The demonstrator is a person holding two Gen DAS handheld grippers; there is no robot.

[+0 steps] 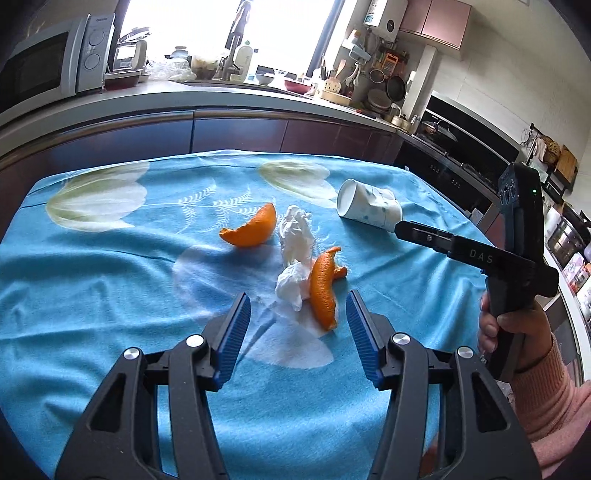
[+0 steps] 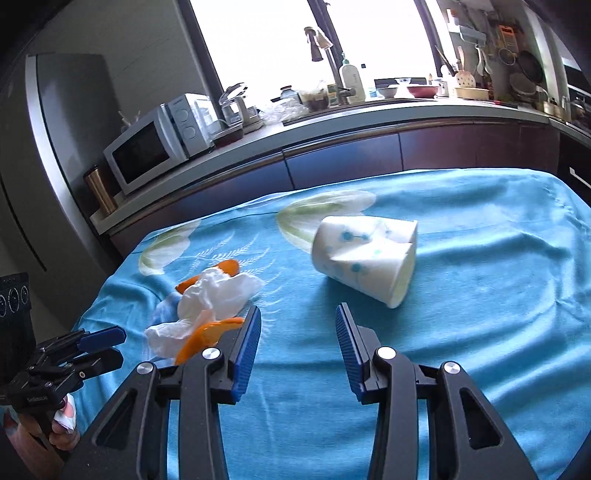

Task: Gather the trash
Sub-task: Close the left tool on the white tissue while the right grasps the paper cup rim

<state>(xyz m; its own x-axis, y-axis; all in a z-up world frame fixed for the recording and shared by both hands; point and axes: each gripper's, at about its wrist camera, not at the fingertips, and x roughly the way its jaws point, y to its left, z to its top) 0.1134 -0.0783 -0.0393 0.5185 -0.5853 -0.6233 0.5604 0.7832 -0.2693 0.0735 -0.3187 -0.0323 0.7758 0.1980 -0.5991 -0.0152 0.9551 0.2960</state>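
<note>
The crushed paper cup [image 2: 365, 260] lies on its side just ahead of the open, empty right gripper [image 2: 298, 345]; tissues and orange peels sit before the open left gripper [image 1: 298, 334].

Tissue [image 2: 218, 295] covers most of the far peel [image 2: 229, 266] in the right wrist view, and the near peel [image 2: 207, 334] runs behind the right gripper's [image 2: 298, 349] finger. Both gripper bodies are cut off by the bottom edges. The left gripper [image 2: 99, 341] shows only partly at the frame's left edge. The window [image 1: 229, 22] is blown out white, the counter clutter [image 1: 369, 81] too small to tell
</note>
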